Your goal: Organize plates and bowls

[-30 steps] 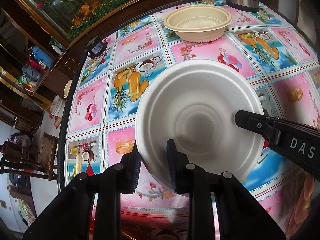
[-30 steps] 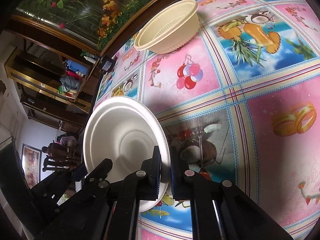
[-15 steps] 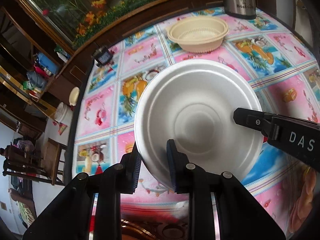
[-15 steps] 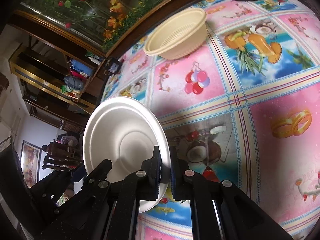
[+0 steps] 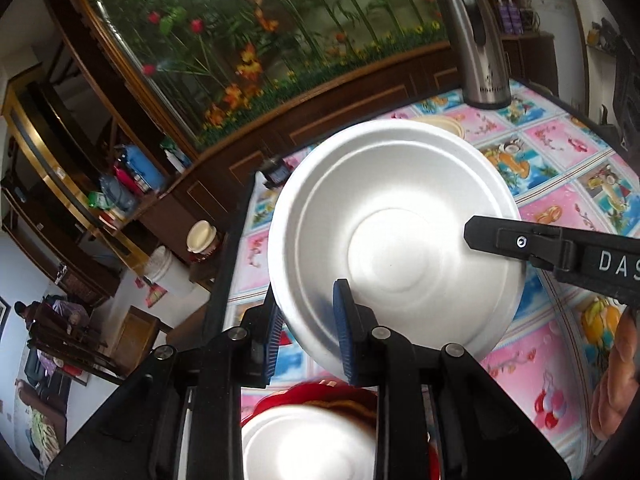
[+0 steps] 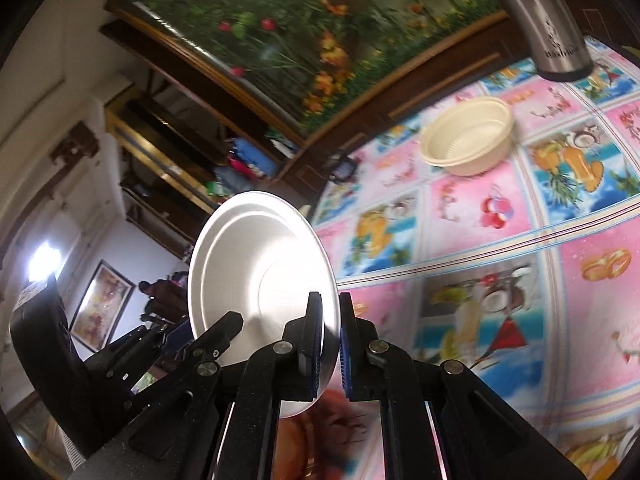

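A white foam bowl (image 5: 394,240) hangs in the air above the table, tilted with its hollow facing me. My left gripper (image 5: 308,300) is shut on its near left rim. My right gripper (image 6: 330,304) is shut on the opposite rim, and one of its fingers (image 5: 500,240) reaches in from the right in the left wrist view. Seen from the right wrist, the bowl (image 6: 256,272) stands almost edge-on, with the left gripper (image 6: 172,340) below it at lower left. A cream ribbed bowl (image 6: 468,140) sits far back on the table. Another white bowl (image 5: 308,444) rests in a red dish (image 5: 348,394) just below my left gripper.
The table wears a pink and blue pictured cloth (image 5: 560,152). A steel flask (image 5: 476,48) stands at its far edge, close behind the cream bowl. A dark wooden cabinet (image 5: 320,120) with a painted flower panel runs along the back. A hand (image 5: 616,360) shows at the right.
Both grippers have risen with the white bowl, lifting it off the table and tipping upward. The cabinet now fills the upper views, and a white bowl in a red dish appeared underneath.
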